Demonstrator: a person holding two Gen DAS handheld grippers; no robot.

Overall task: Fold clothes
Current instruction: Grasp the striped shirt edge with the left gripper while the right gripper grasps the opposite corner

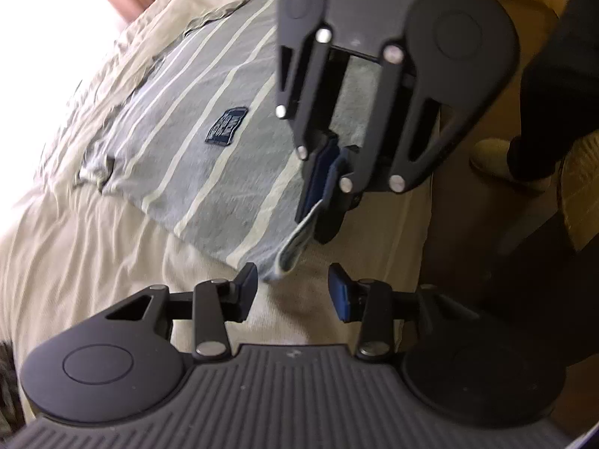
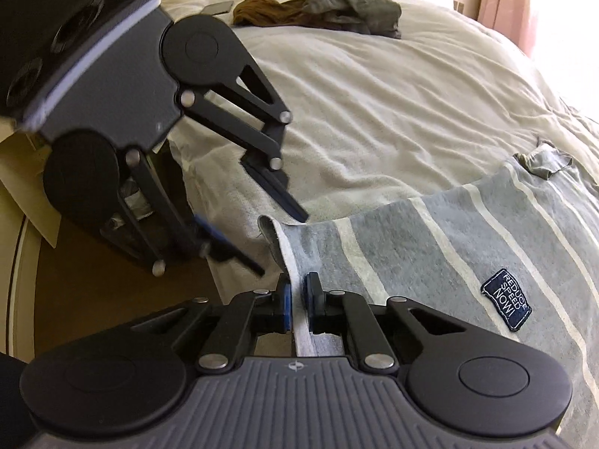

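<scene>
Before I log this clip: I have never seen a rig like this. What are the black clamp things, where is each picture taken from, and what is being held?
They are two hand-held grippers, each worked by a person and each carrying a wide-angle camera that looks out along its fingers. So each picture shows its own gripper at the bottom and the other one across from it.

The left wrist view shows the left gripper open, holding nothing, just short of the shirt's corner. The right wrist view shows the right gripper shut on the edge of the striped grey shirt, which lies spread on a bed covered in cream bedding. The shirt has a dark patch. Farther back on the bed lie crumpled clothes, brown and grey.
</scene>
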